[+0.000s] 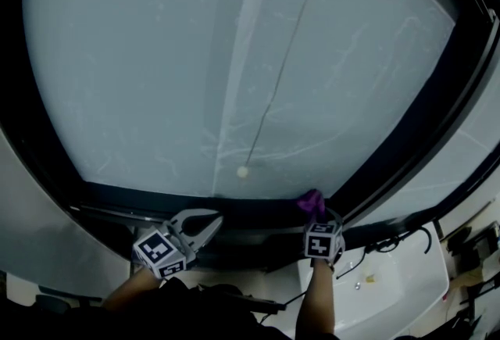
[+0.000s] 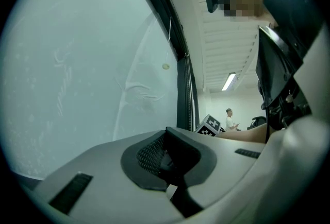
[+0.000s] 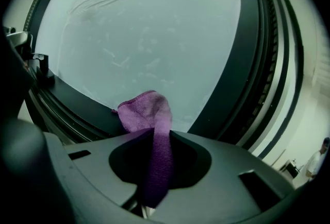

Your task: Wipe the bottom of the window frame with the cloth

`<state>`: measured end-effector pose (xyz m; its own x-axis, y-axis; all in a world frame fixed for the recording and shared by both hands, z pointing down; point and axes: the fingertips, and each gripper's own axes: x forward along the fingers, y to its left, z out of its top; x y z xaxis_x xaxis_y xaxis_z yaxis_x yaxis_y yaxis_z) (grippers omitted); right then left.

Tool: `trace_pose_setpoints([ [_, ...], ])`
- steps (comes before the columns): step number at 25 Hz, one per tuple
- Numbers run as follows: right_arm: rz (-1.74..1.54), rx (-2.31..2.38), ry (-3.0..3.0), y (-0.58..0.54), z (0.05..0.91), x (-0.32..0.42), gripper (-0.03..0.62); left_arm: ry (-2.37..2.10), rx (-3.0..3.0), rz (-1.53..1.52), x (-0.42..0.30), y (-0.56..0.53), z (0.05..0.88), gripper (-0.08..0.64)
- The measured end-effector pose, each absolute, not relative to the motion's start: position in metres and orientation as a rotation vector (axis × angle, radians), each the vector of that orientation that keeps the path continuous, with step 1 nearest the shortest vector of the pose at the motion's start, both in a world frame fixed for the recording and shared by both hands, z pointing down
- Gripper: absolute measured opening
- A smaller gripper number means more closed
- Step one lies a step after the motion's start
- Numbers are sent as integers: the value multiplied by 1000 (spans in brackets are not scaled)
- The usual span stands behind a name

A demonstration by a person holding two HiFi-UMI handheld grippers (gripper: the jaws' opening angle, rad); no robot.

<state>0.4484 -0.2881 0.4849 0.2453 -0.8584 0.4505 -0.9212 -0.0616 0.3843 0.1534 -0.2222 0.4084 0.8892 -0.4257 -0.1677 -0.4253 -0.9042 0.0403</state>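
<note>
A purple cloth is bunched against the dark bottom rail of the window frame, near its right corner. My right gripper is shut on this cloth. In the right gripper view the cloth runs down between the jaws of that gripper and its free end rests where the frosted glass meets the bottom rail. My left gripper hovers left of it, just below the rail, touching nothing. In its own view the left gripper is shut and empty.
A blind cord with a white bead hangs in front of the glass above the rail. A dark slanted frame post rises at the right. A white counter with cables lies at lower right. A person stands far off.
</note>
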Motion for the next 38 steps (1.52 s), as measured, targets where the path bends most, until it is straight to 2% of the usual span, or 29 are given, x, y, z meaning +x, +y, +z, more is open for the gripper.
trace_pose_setpoints([
  [38, 215, 2178, -1422, -273, 491, 514, 66, -719, 3025, -284, 131, -221, 407, -8],
])
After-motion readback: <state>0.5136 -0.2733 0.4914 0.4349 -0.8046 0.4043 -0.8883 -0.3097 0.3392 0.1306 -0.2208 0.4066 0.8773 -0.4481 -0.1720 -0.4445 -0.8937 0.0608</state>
